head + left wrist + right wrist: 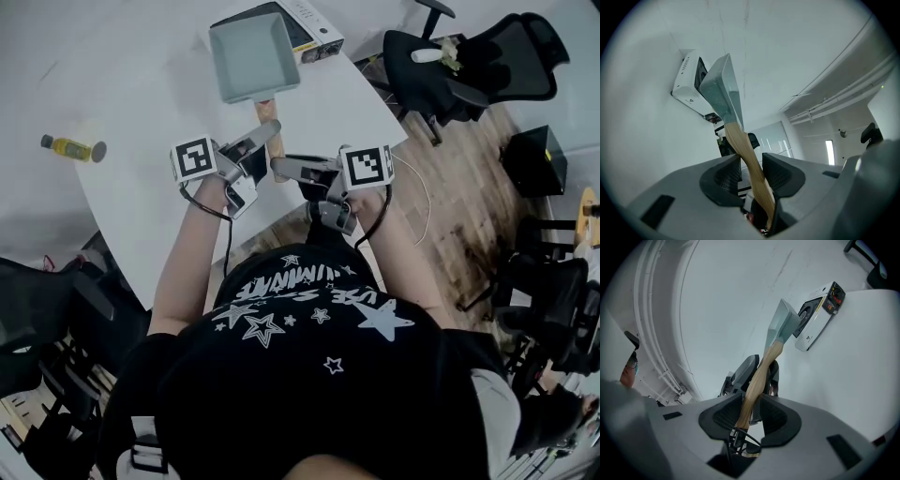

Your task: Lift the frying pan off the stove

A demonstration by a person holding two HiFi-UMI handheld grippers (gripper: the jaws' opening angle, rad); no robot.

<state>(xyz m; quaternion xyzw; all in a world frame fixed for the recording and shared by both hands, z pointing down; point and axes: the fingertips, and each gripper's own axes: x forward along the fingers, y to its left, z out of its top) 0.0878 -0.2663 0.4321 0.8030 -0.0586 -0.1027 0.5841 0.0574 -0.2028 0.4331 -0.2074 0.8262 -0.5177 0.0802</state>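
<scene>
Nearest me, my right gripper (751, 408) was clamped on the wooden handle (270, 106). My left gripper (751, 161) gripped it just farther along. Beyond them the frying pan (253, 56) overlapped the left side of the white stove (316, 25) on the table (141, 112); whether they touched, I couldn't tell.

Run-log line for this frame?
frying pan: at stove | left gripper: shut on handle | right gripper: shut on handle | lift-off: cannot tell
</scene>
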